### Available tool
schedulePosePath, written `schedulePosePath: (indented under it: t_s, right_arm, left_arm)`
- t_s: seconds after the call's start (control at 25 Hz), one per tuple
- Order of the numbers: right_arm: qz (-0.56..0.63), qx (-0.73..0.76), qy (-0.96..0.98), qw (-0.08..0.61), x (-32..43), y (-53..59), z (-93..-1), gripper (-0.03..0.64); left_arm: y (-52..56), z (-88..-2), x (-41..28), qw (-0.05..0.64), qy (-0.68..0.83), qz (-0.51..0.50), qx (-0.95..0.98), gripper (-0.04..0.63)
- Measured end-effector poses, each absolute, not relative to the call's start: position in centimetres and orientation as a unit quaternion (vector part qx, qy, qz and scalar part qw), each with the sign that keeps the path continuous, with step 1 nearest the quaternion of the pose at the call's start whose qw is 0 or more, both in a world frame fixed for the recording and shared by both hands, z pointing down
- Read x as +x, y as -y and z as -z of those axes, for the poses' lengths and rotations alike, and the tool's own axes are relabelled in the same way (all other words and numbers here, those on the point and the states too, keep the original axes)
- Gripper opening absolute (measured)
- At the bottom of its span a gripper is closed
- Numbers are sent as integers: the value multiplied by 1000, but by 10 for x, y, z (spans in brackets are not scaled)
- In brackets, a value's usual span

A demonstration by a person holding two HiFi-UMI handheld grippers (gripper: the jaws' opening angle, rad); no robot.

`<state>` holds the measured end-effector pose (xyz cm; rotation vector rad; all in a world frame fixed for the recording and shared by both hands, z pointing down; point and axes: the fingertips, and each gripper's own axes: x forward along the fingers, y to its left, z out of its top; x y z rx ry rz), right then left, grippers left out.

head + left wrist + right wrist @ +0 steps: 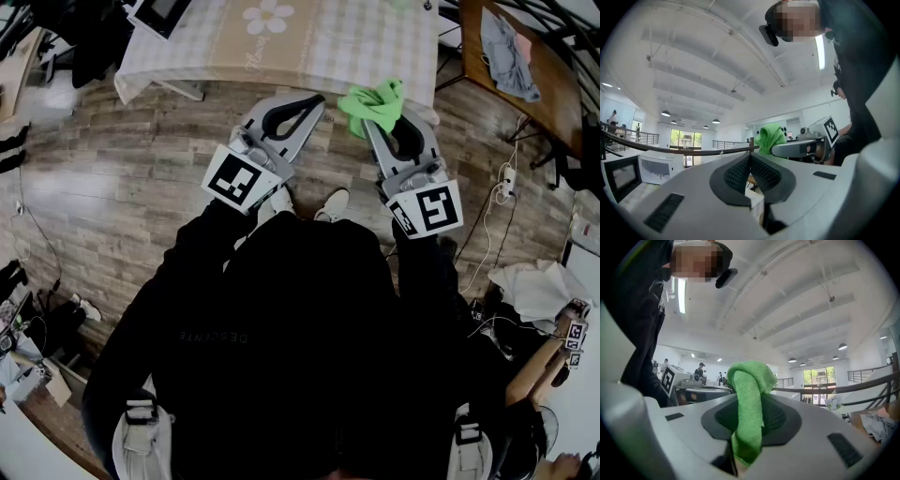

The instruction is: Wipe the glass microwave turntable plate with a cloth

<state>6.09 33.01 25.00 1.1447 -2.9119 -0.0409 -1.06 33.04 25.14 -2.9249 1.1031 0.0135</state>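
Your right claw gripped the green cloth, which bunched over its tips and trailed down between them, your left claw was pressed together, empty.

- Cut off by the head view's top edge: the worktop.
- Buried between the closed jaws of the right gripper: lower end of the green cloth.
- Partly hidden behind the left gripper: the microwave.
- Too small to make out: distant people.
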Motion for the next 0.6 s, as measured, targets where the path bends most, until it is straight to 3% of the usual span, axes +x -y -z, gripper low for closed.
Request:
schedulePosePath:
  t_s: [0.6]
  right_arm:
    - [-12,377,926,-6,83,-319,-258,115]
  left_arm:
    - [-321,-248,-7,24,-350,-21,-936,20]
